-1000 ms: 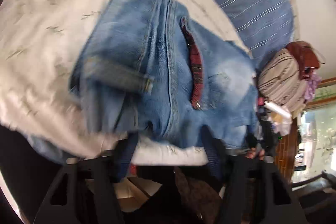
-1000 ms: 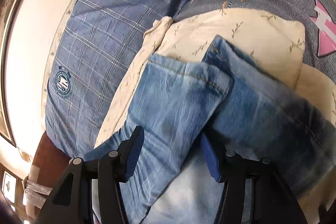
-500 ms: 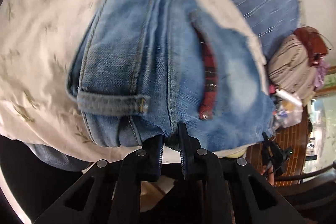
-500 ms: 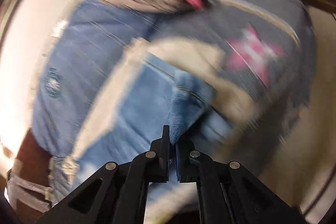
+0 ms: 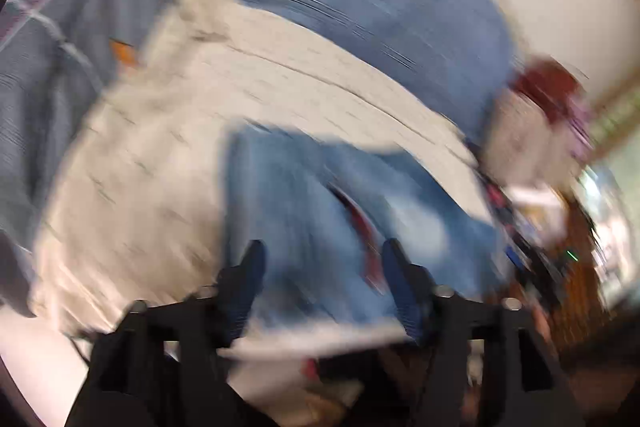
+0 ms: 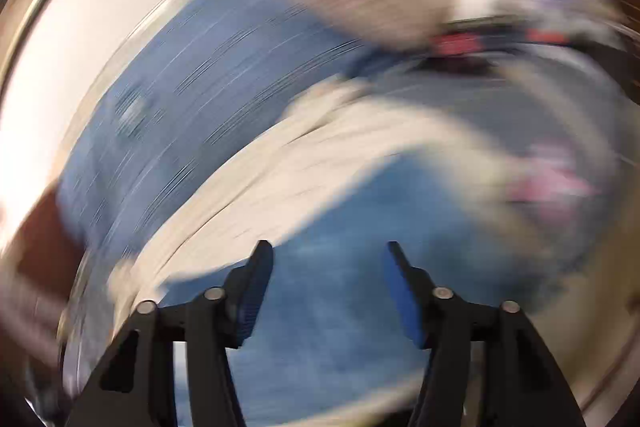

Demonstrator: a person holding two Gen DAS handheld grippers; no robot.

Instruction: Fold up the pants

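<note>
Standing wide apart at six o'clock in the left wrist view, the two blue pads of the left gripper [image 5: 322, 259] are seen with nothing pinched between them; its jaws have just been opening. Blue jeans [image 5: 304, 211] are seen past the pads, lying folded on a cream blanket [image 5: 168, 163]. A red strip is seen on the jeans near five o'clock. Farther off, toward twelve o'clock, a blue striped cover [image 5: 360, 7] is spread out. At three o'clock a brown and red bundle [image 5: 536, 107] is seen, too blurred to be named.

In the right wrist view the right gripper [image 6: 330, 259] is also held wide apart and nothing is gripped; its jaws have just been opening too. The jeans [image 6: 340, 327] are seen under and past its pads. Beyond them the cream blanket [image 6: 320, 163] is laid, then the blue cover [image 6: 192, 99] toward ten o'clock.
</note>
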